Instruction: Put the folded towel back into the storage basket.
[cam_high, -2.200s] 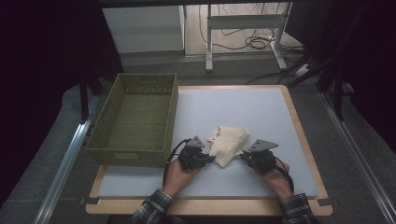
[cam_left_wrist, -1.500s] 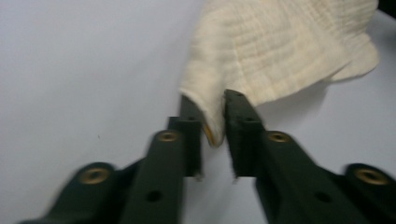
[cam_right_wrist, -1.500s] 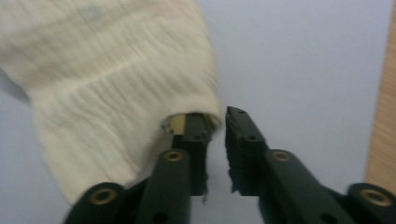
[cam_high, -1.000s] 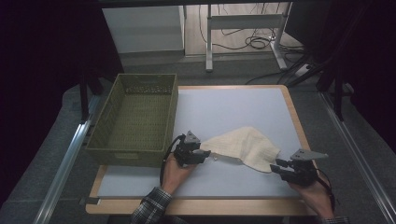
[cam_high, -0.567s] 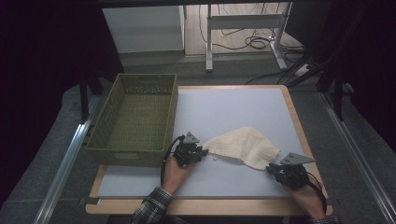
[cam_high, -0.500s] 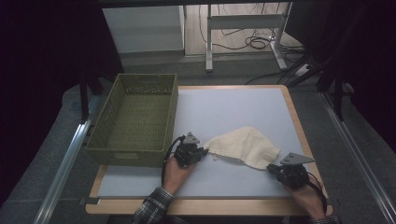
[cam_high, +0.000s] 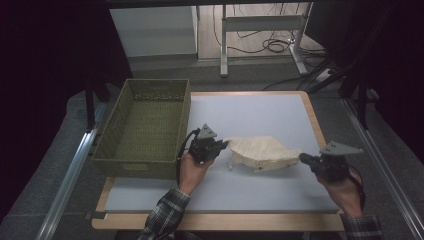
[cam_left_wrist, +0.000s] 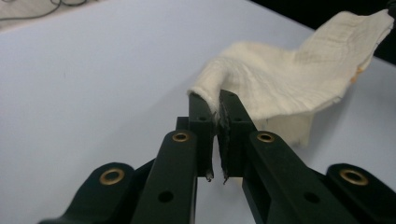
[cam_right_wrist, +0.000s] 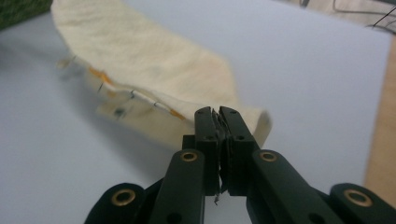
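Pale blue matting covers the wood-rimmed table (cam_high: 312, 120), and near its front middle a cream cloth (cam_high: 260, 152) is stretched between the two grippers, sagging a little in between. Its upper surface is plain woven fabric; along the lower hem, in the right gripper view, small orange and dark marks run in a line.

At the cloth's left corner the left gripper (cam_high: 223, 145) is clamped on the fabric: its own view shows the two black jaws pressed nearly together with the cream edge pinched between their tips, and the rest of the cloth (cam_left_wrist: 289, 79) rising away clear of the mat. At the opposite corner the right gripper (cam_high: 303, 157) grips in the same way, jaws drawn tight on a folded bit of cloth (cam_right_wrist: 154, 70). Both sets of jaws have just been closing, with the cloth between them.

Each gripper sits in a hand with a plaid sleeve behind it. Left of the left gripper, just beside it, stands an olive woven basket (cam_high: 107, 150), on the table's left edge.
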